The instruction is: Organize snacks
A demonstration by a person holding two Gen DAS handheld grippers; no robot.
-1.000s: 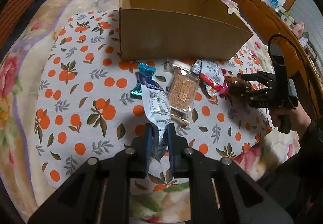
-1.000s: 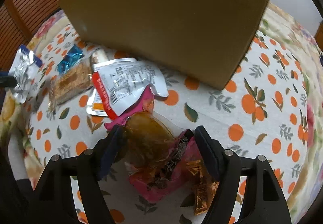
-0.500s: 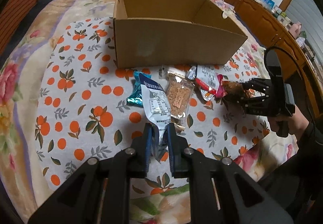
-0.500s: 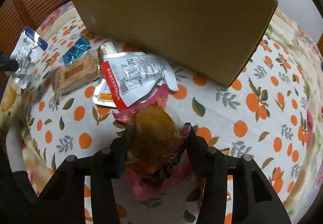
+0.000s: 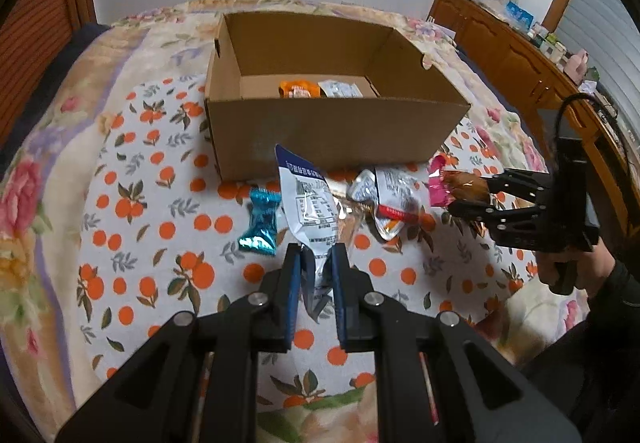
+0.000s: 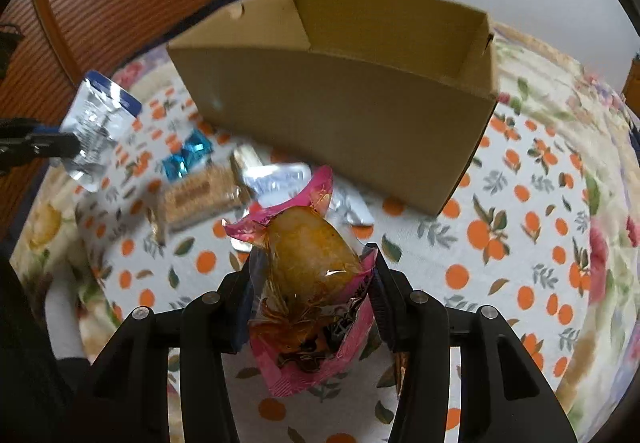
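Orange-print cloth (image 5: 132, 227) carries a cardboard box (image 5: 332, 139) and loose snacks. Left gripper (image 5: 316, 263) is clamped on a silver pouch (image 5: 308, 203), raised before the box. Right gripper (image 6: 312, 275) grips a pink-wrapped snack (image 6: 308, 263) above the cloth, near the box.

Left gripper (image 5: 316, 261) clamps the silver pouch (image 5: 306, 199), raised before the cardboard box (image 5: 336, 131). Right gripper (image 5: 466, 193) grips the pink-wrapped snack (image 5: 452, 187) at right.
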